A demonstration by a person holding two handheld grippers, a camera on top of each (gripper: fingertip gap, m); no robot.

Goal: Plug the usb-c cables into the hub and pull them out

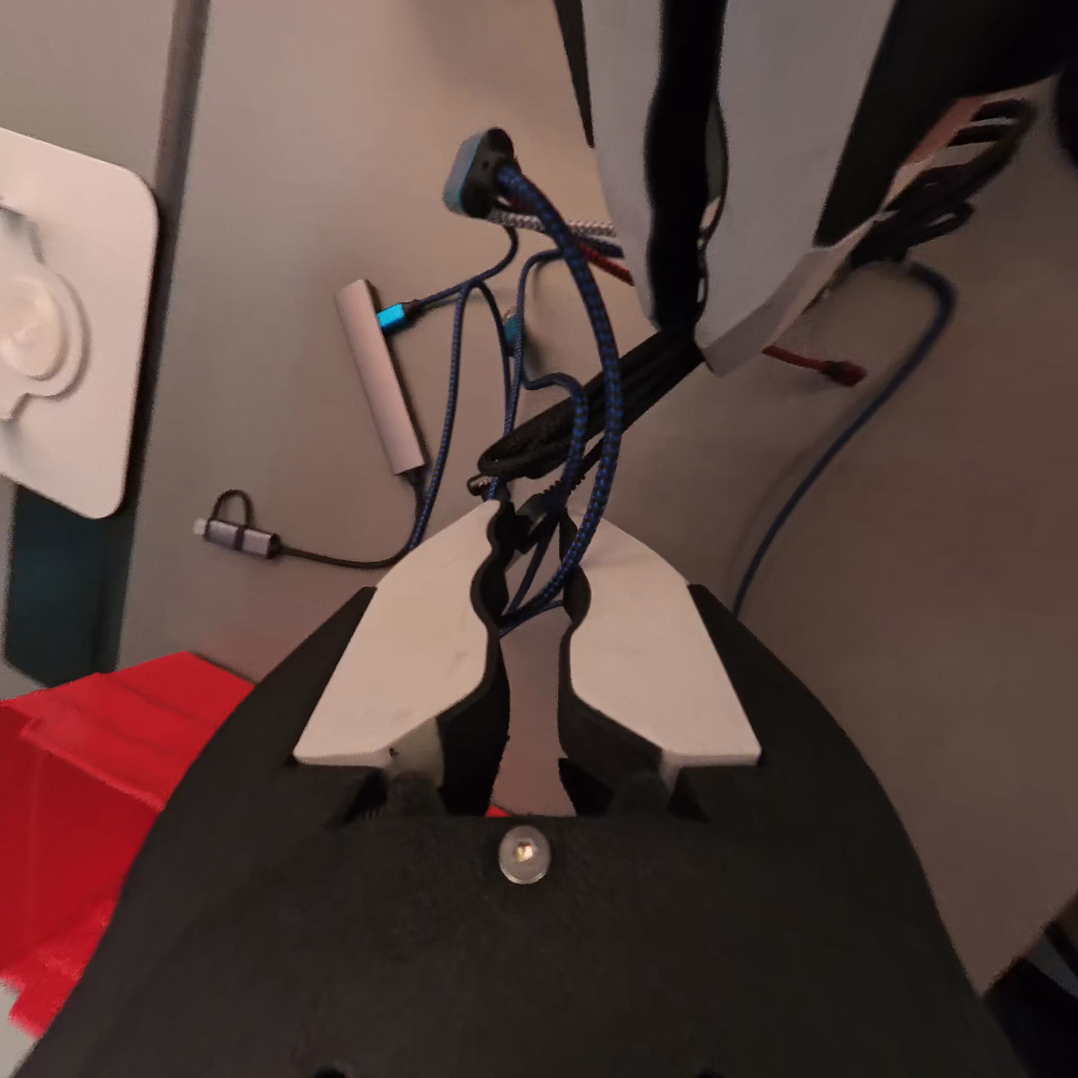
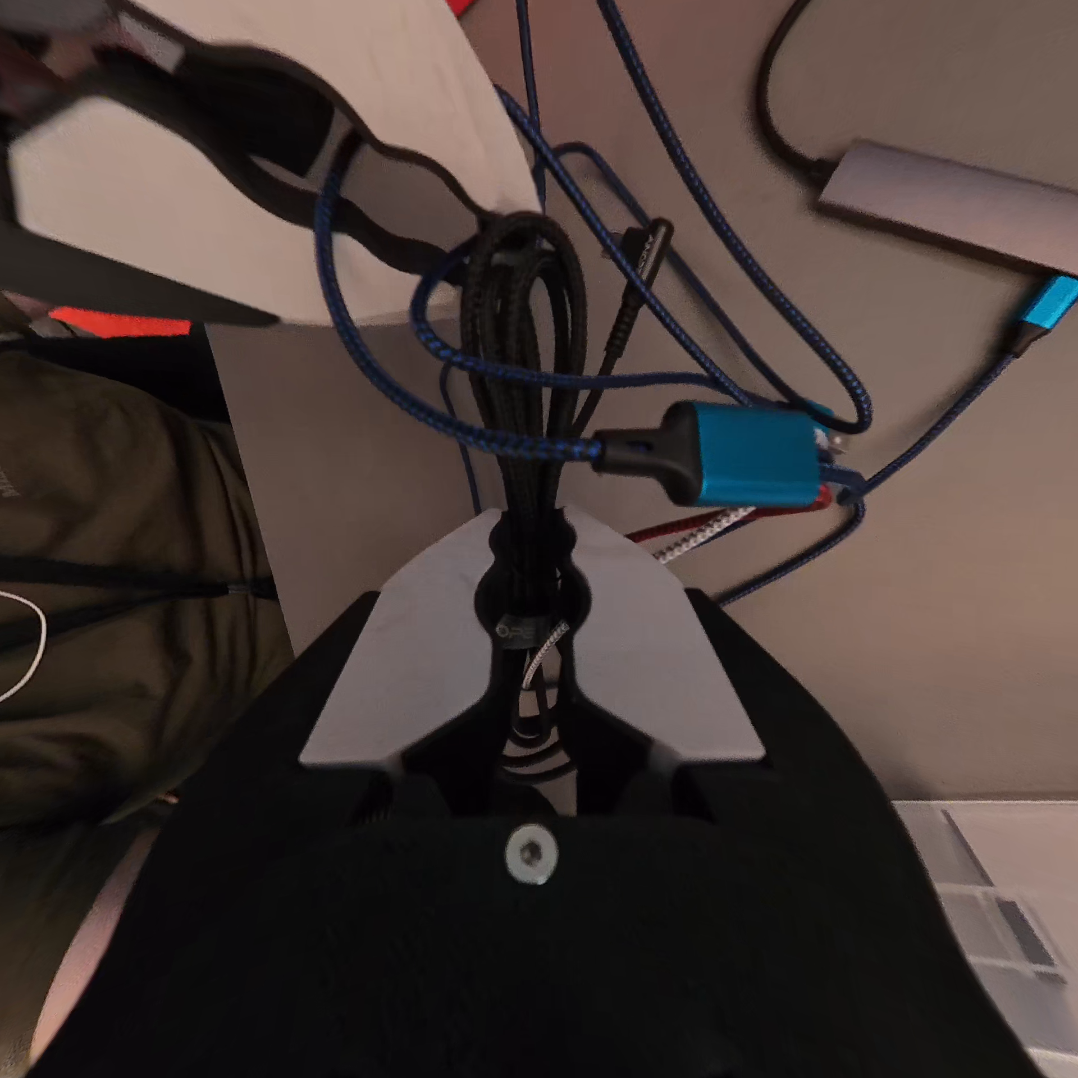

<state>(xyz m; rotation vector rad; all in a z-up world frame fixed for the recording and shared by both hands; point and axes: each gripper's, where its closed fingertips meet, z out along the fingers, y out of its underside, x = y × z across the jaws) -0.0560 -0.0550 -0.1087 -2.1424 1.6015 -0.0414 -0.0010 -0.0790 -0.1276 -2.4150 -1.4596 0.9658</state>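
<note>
A grey hub point(image 1: 379, 373) lies on the grey table with one blue usb-c plug point(image 1: 391, 318) in its side; it also shows in the right wrist view point(image 2: 945, 198). My left gripper point(image 1: 539, 525) is shut on blue braided cables point(image 1: 589, 525) that run up to a blue multi-cable block point(image 1: 478, 169). My right gripper point(image 2: 531, 513) is shut on a coiled black cable bundle point(image 2: 525, 350) and holds it above the table. The blue block point(image 2: 752, 455) hangs just right of it. The left gripper point(image 2: 466, 245) is close ahead, at the bundle's far end.
A small grey adapter point(image 1: 239, 534) on a black lead lies left of the hub. A white plate-like object point(image 1: 76, 326) and a red object point(image 1: 87, 787) sit at the left. A loose red plug point(image 1: 840, 373) lies right. A person's dark clothing point(image 2: 116, 525) is at the table edge. Left tips to right tips: about 7 cm. From either gripper's tips it is about 15 cm to the grey hub point(image 1: 379, 373). Look for it in the right wrist view point(image 2: 979, 221) too.
</note>
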